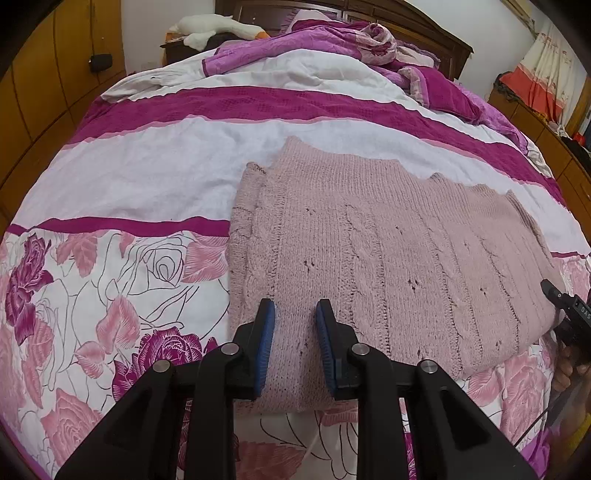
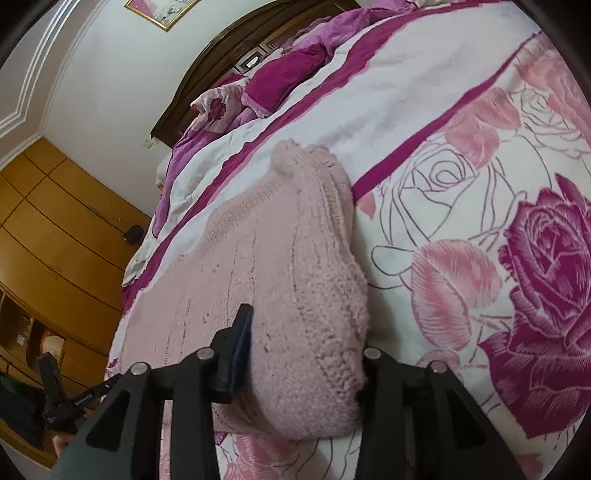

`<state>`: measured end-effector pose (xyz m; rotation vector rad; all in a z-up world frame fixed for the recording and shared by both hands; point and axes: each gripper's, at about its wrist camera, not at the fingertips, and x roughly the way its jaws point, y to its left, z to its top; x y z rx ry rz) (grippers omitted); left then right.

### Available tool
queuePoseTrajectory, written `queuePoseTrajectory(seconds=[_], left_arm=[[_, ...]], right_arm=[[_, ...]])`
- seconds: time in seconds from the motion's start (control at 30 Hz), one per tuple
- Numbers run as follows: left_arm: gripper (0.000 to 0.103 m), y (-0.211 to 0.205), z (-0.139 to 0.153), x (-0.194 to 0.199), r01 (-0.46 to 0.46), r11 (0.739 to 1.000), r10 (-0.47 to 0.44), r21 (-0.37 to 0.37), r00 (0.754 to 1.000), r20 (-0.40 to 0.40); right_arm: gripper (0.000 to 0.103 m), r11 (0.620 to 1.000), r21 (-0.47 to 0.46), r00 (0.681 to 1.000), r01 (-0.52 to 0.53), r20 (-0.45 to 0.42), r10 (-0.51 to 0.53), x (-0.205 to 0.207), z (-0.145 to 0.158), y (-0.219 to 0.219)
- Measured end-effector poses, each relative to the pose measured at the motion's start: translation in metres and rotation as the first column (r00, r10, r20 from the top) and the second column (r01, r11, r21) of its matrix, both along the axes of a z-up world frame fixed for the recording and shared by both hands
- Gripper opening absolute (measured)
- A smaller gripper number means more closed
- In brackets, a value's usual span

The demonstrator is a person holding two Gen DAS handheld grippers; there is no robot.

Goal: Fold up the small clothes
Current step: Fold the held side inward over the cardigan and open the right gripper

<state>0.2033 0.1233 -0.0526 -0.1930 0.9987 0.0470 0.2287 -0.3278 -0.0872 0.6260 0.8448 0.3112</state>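
A pink knitted sweater (image 1: 388, 236) lies folded on the flowered bedspread (image 1: 110, 280). My left gripper (image 1: 295, 310) sits at the sweater's near edge, and its blue pads (image 1: 266, 332) are shut on a strip of knit that fills the narrow gap between them. In the right wrist view the sweater (image 2: 280, 236) bulges up as a thick folded roll between the fingers of my right gripper (image 2: 306, 332). One pad (image 2: 242, 336) presses its side, while the other finger is hidden behind the knit. Each gripper shows at the edge of the other's view: the right gripper (image 1: 570, 317), the left gripper (image 2: 55, 391).
Rumpled purple bedding and pillows (image 1: 332, 48) lie at the head of the bed by a dark wooden headboard (image 2: 221, 62). A white plush goose (image 1: 218, 27) lies on a nightstand. Wooden wardrobes (image 2: 55, 236) line the wall. A person's hand (image 1: 565, 369) shows at the right edge.
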Motion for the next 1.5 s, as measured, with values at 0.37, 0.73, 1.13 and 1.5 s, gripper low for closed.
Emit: queuePoseTrajectory(seconds=[0.37,0.73,1.13,1.5], left_arm=[[0.001,0.000,0.000,-0.001,-0.011,1.000,0.011,-0.007,1.000,-0.005],[0.001,0.005,0.007,-0.008,-0.025,0.998,0.024,-0.052,1.000,-0.018],[0.001,0.021,0.022,-0.028,-0.040,0.996,0.041,-0.082,0.999,0.009],[0.001,0.056,0.021,-0.046,-0.101,0.991,0.103,-0.092,0.995,0.017]], right_arm=[[0.045,1.000,0.005,1.000,0.010,0.020,-0.010,-0.002,0.000,0.003],[0.028,0.998,0.024,0.998,0.057,0.028,-0.058,-0.006,0.015,-0.001],[0.027,0.995,-0.102,0.989,-0.017,0.145,0.032,0.001,0.093,0.049],[0.026,0.953,-0.271,0.952,-0.137,0.230,0.202,0.020,0.155,0.144]])
